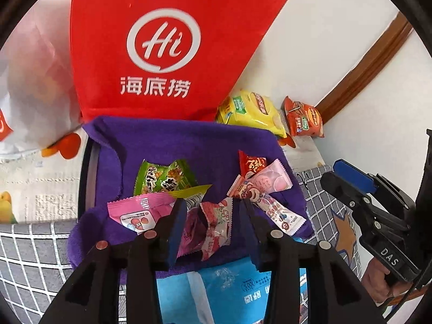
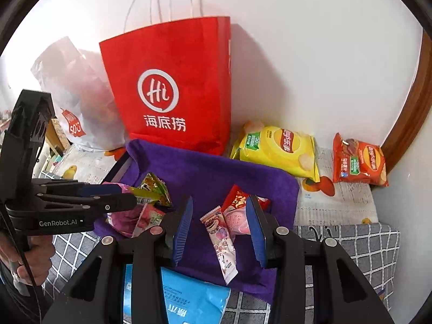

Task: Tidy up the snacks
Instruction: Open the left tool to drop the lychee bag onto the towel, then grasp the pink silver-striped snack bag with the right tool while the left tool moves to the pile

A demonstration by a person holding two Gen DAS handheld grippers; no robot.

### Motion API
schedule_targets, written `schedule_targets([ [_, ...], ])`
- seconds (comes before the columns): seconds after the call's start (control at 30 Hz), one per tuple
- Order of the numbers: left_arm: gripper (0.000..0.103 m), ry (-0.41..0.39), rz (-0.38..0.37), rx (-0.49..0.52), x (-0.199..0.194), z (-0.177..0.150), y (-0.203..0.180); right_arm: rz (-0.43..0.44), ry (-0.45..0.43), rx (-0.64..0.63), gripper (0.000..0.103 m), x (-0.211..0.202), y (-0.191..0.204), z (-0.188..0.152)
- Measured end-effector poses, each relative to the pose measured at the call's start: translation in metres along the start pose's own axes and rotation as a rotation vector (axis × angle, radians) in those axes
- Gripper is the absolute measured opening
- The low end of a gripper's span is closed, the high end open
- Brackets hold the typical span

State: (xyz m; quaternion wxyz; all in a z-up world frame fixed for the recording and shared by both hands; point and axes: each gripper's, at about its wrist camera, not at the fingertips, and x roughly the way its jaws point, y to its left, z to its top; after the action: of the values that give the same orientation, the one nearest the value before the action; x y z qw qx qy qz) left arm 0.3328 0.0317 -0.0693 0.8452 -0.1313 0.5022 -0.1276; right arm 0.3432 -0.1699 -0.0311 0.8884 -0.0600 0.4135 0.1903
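Several small snack packets lie on a purple cloth (image 1: 189, 143) (image 2: 216, 172). On the left are a green packet (image 1: 164, 178) (image 2: 155, 186), a pink packet (image 1: 137, 213) and a red-white strawberry packet (image 1: 216, 224). On the right are a red packet (image 1: 251, 164) (image 2: 237, 198), a pale pink packet (image 1: 270, 181) (image 2: 237, 221) and a long candy bar (image 2: 222, 245). My left gripper (image 1: 213, 216) is open just above the strawberry packet. My right gripper (image 2: 220, 226) is open around the long bar and the pale pink packet. Neither holds anything.
A red paper bag (image 1: 162, 46) (image 2: 175, 86) stands against the wall behind the cloth, a white plastic bag (image 2: 78, 100) to its left. A yellow chip bag (image 2: 278, 151) and an orange chip bag (image 2: 359, 163) lie at the right. A blue pack (image 1: 235, 289) lies near me.
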Motion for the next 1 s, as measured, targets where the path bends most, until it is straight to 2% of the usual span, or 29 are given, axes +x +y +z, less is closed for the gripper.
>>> schedule_targets([
  [0.07,0.047,-0.012,0.004,0.012,-0.006,-0.001,-0.003,-0.006,-0.019,0.003,0.041,-0.010,0.003,0.000],
  [0.17,0.048,-0.026,0.011,0.041,-0.015,-0.002,-0.012,-0.016,-0.049,0.028,0.041,-0.028,0.004,-0.004],
  [0.37,0.055,-0.065,0.001,0.081,-0.043,-0.006,-0.025,-0.049,-0.052,0.076,0.041,-0.055,0.008,-0.040],
  [0.57,0.060,-0.116,-0.005,0.102,-0.070,-0.012,-0.035,-0.042,0.041,0.026,0.041,-0.067,0.026,-0.095],
  [0.63,0.060,-0.133,-0.007,0.110,-0.079,-0.016,-0.040,-0.013,0.061,0.027,0.041,-0.073,0.028,-0.116],
  [0.77,0.062,-0.152,-0.008,0.139,-0.090,-0.021,-0.049,0.051,0.097,0.083,0.049,-0.076,0.025,-0.149],
  [1.0,0.063,-0.161,-0.034,0.170,-0.100,-0.027,-0.061,0.128,0.177,0.109,0.050,-0.058,0.024,-0.181],
])
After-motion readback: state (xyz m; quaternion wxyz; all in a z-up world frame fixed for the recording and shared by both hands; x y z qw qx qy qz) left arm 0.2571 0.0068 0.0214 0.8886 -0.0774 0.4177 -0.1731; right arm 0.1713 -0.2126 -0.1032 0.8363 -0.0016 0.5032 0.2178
